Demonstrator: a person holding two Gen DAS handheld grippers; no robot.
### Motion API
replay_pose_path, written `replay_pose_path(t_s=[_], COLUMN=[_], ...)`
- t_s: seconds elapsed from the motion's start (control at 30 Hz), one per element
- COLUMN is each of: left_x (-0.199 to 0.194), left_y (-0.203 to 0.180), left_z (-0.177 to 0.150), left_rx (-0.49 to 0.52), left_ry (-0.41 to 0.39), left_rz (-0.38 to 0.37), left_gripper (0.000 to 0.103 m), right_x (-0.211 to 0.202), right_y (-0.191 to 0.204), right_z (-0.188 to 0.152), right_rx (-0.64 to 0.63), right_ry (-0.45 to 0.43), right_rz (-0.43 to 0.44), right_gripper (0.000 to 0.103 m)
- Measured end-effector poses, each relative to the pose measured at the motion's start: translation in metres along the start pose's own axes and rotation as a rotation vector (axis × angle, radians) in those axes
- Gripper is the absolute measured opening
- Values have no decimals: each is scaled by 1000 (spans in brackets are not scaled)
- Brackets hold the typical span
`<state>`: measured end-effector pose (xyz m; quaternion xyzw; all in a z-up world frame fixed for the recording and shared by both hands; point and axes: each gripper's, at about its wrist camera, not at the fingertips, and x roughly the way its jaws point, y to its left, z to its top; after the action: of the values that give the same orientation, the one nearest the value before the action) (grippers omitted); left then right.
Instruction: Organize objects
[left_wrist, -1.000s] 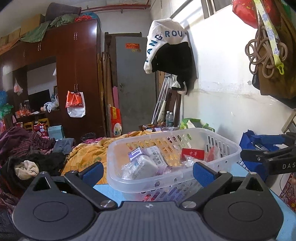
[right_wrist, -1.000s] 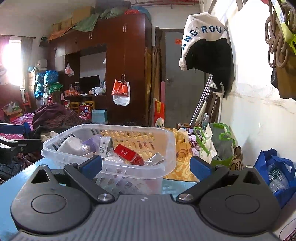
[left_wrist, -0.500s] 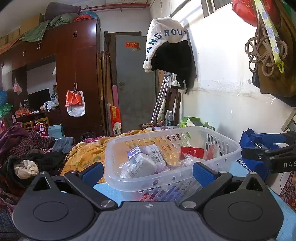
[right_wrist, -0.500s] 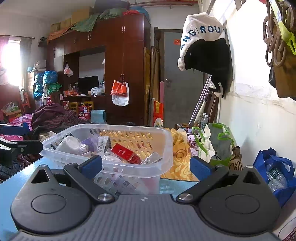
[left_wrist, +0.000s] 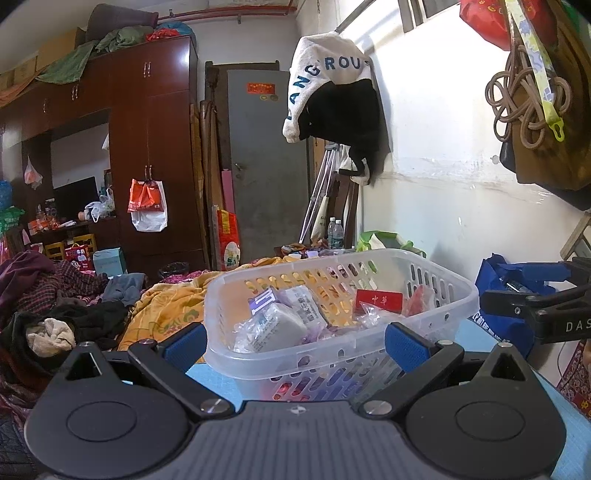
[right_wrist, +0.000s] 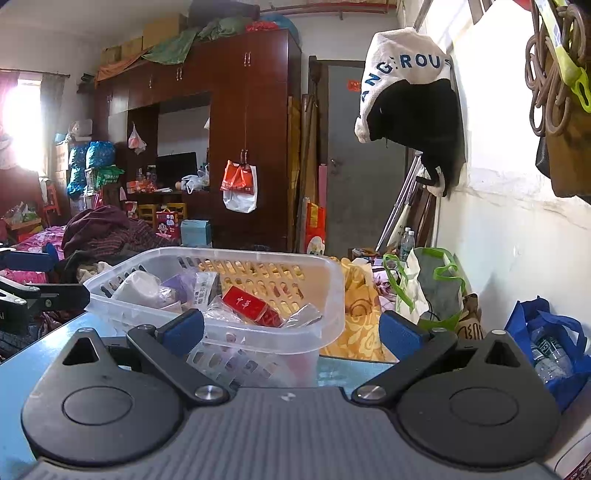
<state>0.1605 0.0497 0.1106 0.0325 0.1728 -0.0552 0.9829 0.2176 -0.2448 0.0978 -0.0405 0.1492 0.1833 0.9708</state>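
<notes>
Packets and a red box (right_wrist: 248, 305) already lie in our clear basket (left_wrist: 436, 291) on the blue surface (right_wrist: 22, 365). Both left gripper (left_wrist: 294, 341) and right gripper (right_wrist: 291, 330) have jaws wide open, holding nothing. We think little is left.

The left black two-finger gripper with blue pads (left_wrist: 293, 345) is held level and pointing forward, its jaws spread wide and holding nothing. The right black two-finger gripper with blue pads (right_wrist: 291, 332) sits in the same pose, jaws equally wide and empty. Each shows at the edge of the other's view, side by side and apart.
</notes>
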Motion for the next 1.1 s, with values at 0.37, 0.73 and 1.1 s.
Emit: replay_pose_path(t_s=[0.37, 0.73, 1.1], left_x=[1, 1, 2], left_y=[-2, -7, -7], left_z=[-1, -1, -2], left_rx=[0, 4, 3], left_ry=[5, 9, 9], left_rz=[-2, -10, -9], left_gripper=[103, 103, 103], right_x=[0, 0, 0], right_y=[0, -1, -1], right_z=[0, 0, 0], right_rx=[-1, -3, -2], right_ry=[-1, -1, 0], right_rz=[0, 0, 0], right_gripper=[103, 103, 103])
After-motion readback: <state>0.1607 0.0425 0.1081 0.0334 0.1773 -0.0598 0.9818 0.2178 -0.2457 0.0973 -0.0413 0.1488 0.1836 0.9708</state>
